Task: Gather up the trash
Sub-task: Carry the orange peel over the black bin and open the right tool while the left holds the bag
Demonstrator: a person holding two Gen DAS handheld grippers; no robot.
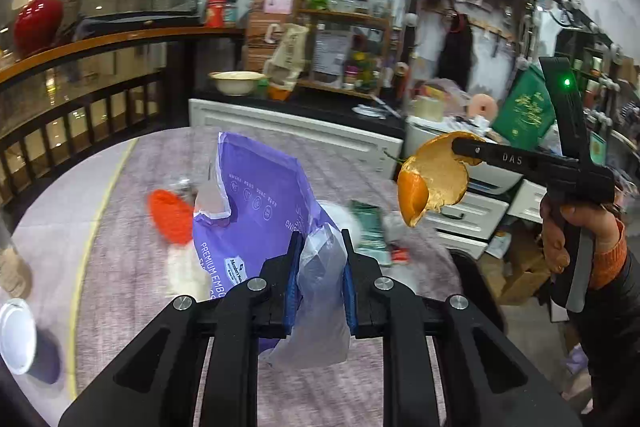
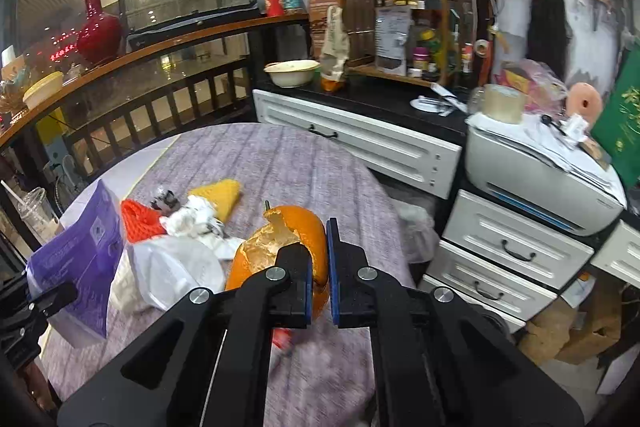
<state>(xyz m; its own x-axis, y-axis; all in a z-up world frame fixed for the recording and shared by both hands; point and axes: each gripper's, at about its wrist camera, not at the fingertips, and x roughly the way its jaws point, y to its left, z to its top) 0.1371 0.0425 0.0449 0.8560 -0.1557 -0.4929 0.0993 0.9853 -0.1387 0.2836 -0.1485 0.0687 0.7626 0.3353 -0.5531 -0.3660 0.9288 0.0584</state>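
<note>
My left gripper [image 1: 320, 247] is shut on the edge of a purple plastic bag [image 1: 248, 199] and holds it up above the table; the bag also shows in the right wrist view [image 2: 80, 259]. My right gripper [image 2: 320, 231] is shut on a large orange peel [image 2: 280, 243] and holds it in the air to the right of the bag. In the left wrist view the peel [image 1: 432, 179] hangs from the right gripper [image 1: 464, 147]. On the table lie a red net [image 2: 138, 221], crumpled white tissue [image 2: 188, 219], a yellow net [image 2: 220, 193] and a white plastic bag [image 2: 172, 271].
The round table has a purple-grey cloth [image 2: 280, 163]. A paper cup [image 1: 20, 339] stands at its left edge, a plastic cup with a straw [image 2: 34, 211] beyond. White drawer cabinets [image 2: 360, 143] and a printer [image 2: 536, 179] stand to the right. A green packet [image 1: 368, 227] lies behind the bag.
</note>
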